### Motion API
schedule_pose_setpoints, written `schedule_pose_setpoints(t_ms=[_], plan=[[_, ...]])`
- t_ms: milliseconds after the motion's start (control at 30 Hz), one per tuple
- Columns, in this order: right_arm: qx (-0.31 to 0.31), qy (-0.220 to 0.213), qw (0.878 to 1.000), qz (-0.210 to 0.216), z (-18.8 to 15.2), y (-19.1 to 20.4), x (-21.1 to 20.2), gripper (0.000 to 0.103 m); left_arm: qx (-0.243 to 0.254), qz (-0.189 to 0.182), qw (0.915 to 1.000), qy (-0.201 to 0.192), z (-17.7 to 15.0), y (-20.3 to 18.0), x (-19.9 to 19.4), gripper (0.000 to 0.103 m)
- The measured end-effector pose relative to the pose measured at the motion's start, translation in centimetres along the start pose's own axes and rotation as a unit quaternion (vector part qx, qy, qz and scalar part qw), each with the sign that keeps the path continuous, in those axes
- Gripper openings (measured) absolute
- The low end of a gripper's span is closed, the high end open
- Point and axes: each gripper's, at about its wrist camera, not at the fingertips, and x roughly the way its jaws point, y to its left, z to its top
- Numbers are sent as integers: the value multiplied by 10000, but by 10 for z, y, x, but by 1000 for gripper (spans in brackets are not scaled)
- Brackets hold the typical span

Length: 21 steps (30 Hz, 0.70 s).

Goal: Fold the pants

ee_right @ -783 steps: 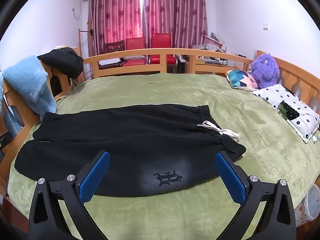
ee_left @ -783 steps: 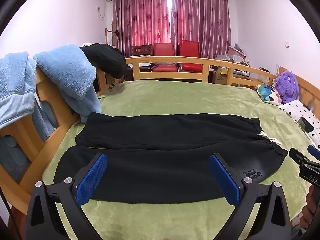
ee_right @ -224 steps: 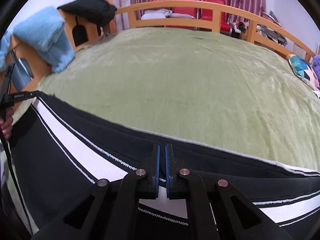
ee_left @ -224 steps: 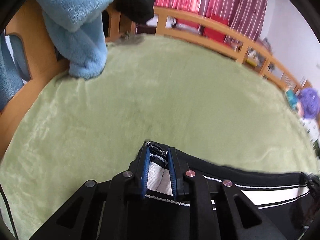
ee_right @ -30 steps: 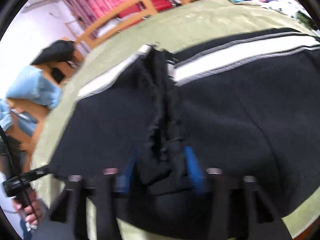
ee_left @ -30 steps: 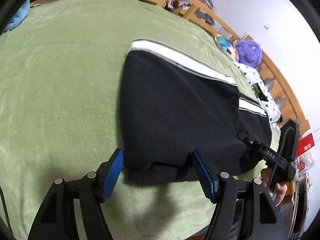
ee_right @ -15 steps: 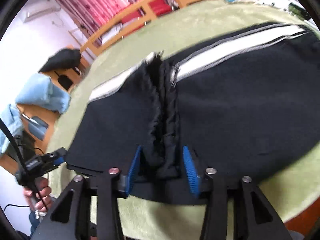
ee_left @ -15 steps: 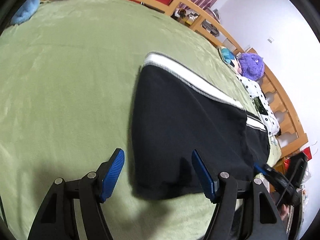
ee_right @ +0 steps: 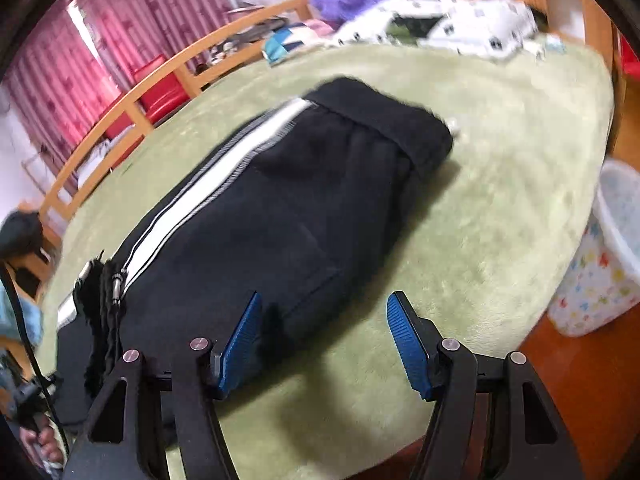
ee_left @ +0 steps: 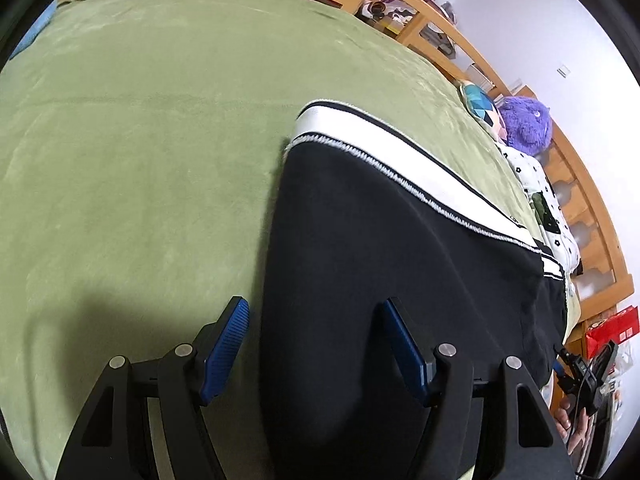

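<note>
The black pants [ee_left: 400, 248] with a white side stripe lie folded on the green bed cover [ee_left: 140, 120]. My left gripper [ee_left: 316, 340] is open and empty, its fingers straddling the near left edge of the fold. In the right wrist view the pants [ee_right: 280, 200] lie as a thick bundle with the waistband at the far end and the leg cuffs at the near left. My right gripper [ee_right: 324, 336] is open and empty, just off the bundle's near right edge, over bare cover.
A wooden bed rail [ee_left: 400, 4] runs round the far side. A purple plush toy [ee_left: 524, 120] and patterned pillows [ee_left: 540, 184] lie at the right. A white patterned bin [ee_right: 600, 256] stands on the floor off the bed edge.
Both grippers have let go of the pants and drawn back. The right gripper has swung right, off the leg cuffs toward the waistband end. The view there is blurred by motion.
</note>
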Motion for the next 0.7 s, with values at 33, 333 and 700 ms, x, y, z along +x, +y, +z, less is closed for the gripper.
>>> schedule_pose_setpoints(t_ms=[33, 333, 700], plan=[[78, 49, 9999, 81, 2, -3, 7, 64, 49, -1, 10000, 1, 2, -2, 2, 66], [653, -18, 9961, 593, 27, -5, 54, 54, -100, -148, 9997, 154, 8, -8, 12, 28], [212, -828, 9949, 543, 32, 59, 7, 14, -195, -884, 9947, -492, 24, 9, -54, 10]])
